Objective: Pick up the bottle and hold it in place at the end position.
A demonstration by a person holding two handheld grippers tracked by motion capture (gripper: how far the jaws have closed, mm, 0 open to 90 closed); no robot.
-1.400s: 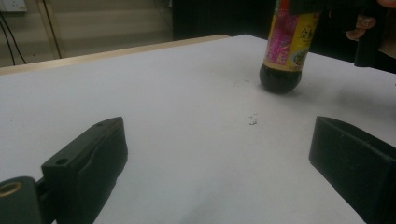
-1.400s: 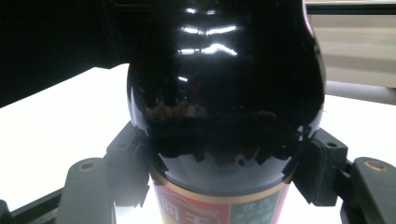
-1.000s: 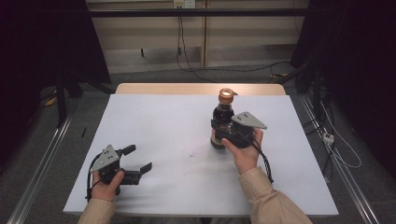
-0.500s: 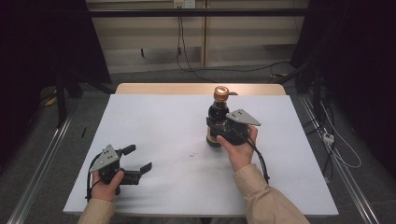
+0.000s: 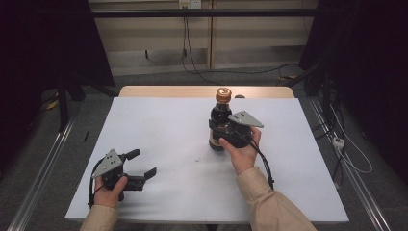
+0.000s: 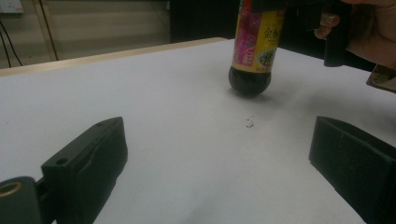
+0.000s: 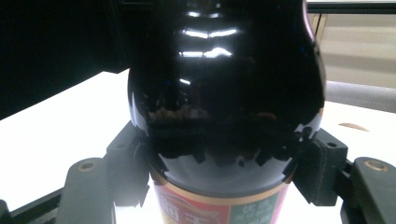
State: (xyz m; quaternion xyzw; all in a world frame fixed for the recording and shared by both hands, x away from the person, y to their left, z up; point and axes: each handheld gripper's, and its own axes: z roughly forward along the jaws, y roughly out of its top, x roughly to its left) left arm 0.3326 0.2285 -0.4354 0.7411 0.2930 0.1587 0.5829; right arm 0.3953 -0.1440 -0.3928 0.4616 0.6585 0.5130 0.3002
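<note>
- The right claw point(image 5: 222, 136) is clamped on the dark sauce bottle point(image 5: 220, 120), its two black jaws pressed against opposite sides of the bottle just above the label.
- In the right gripper view the jaws sit either side of the glossy dark body, touching it where the red and green label point(image 7: 219, 205) begins.
- The person's right hand point(image 5: 243, 151) grips the claw's handle from behind, and a black cable point(image 5: 263, 166) trails back along the beige sleeve point(image 5: 269, 207).
- A grey three-cornered plate point(image 5: 245, 119) sits on top of the right claw, just beside the bottle's shoulder.
- The bottle stands upright with an orange-brown cap point(image 5: 223, 94), right of the table's middle and toward the far edge.
- In the left gripper view its rounded dark base point(image 6: 249, 81) is at the white table point(image 5: 159, 125) surface; whether it rests there or hangs just above I cannot tell.
- A small dark speck point(image 6: 249, 122) lies on the table near the bottle's base, on the side toward the left claw.
- The left claw point(image 5: 144, 163) is spread wide with nothing between its jaws, and points toward the bottle.
- It lies low at the near left corner of the table, well apart from the bottle, held by the left hand point(image 5: 111, 190).
- Past the table's far wooden edge point(image 5: 168, 91) cables point(image 5: 192, 67) run across the floor.
</note>
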